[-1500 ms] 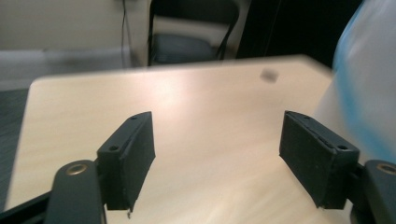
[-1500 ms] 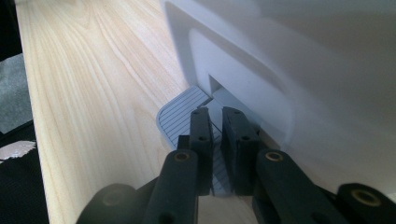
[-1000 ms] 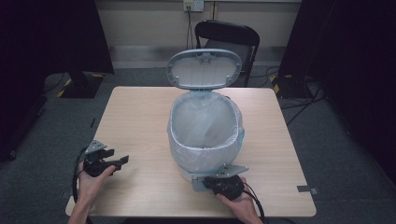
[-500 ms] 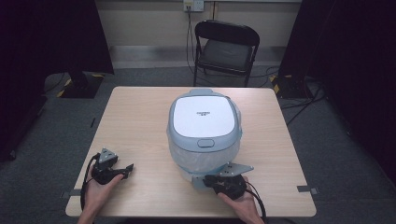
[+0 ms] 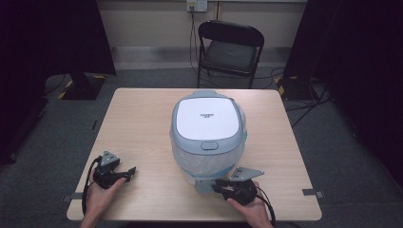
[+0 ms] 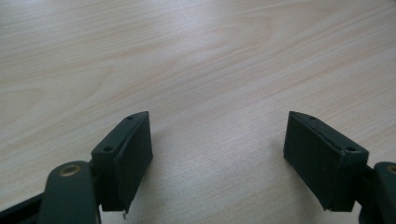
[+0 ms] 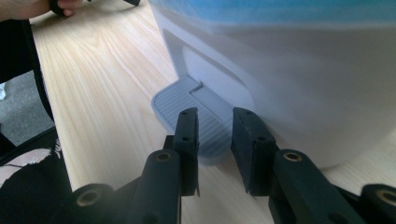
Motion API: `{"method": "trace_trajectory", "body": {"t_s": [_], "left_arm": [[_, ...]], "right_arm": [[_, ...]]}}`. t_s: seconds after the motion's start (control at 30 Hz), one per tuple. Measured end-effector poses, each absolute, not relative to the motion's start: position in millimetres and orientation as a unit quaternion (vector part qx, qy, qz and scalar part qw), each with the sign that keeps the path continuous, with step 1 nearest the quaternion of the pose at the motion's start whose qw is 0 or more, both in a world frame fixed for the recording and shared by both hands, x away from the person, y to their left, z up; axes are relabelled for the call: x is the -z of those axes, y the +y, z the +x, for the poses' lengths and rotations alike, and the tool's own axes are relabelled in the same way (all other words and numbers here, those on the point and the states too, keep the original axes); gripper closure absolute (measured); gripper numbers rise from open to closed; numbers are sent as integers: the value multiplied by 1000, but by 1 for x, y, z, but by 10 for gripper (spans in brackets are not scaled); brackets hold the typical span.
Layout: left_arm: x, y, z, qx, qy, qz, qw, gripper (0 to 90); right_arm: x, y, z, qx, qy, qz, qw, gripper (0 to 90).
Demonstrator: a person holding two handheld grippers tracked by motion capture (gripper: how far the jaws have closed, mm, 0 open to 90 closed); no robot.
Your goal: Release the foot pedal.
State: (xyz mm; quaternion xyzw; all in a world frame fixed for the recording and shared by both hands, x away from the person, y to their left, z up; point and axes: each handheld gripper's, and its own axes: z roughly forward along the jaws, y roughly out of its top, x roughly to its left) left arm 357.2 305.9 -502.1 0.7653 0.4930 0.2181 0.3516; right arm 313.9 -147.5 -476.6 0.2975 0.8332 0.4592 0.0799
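A pale blue pedal bin (image 5: 207, 152) with a white lid (image 5: 205, 118) stands mid-table, lid down, a clear liner bag showing around its body. Its grey foot pedal (image 7: 182, 100) sticks out at the near side (image 5: 202, 184). My right gripper (image 5: 217, 187) lies low on the table and points at that pedal. In the right gripper view its jaws (image 7: 215, 116) hover just over the pedal with a narrow gap and nothing between them; they have just been opening. My left gripper (image 5: 129, 173) rests at the near left, its jaws (image 6: 217, 135) wide open over bare wood.
The wooden table (image 5: 142, 123) has free surface left and right of the bin. A black folding chair (image 5: 230, 47) stands behind the far edge. Cables run over the grey floor (image 5: 309, 99) at the right, and dark curtains hang on both sides.
The bin's lid stood upright a second ago and has dropped shut. My left hand has shifted slightly nearer. My right hand has stayed by the pedal.
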Motion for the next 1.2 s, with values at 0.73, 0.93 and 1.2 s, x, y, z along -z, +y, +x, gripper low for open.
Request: {"method": "trace_trajectory", "body": {"t_s": [0.73,0.93,1.2], "left_arm": [[502,306,357,-218,493,765,352,232],[502,306,357,-218,493,765,352,232],[502,306,357,-218,493,765,352,232]], "right_arm": [[460,-218,333,-450,788,390,158,591],[464,-237,347,-429,771,425,203,449],[475,-263,362,-357,745,509,242,246]]}}
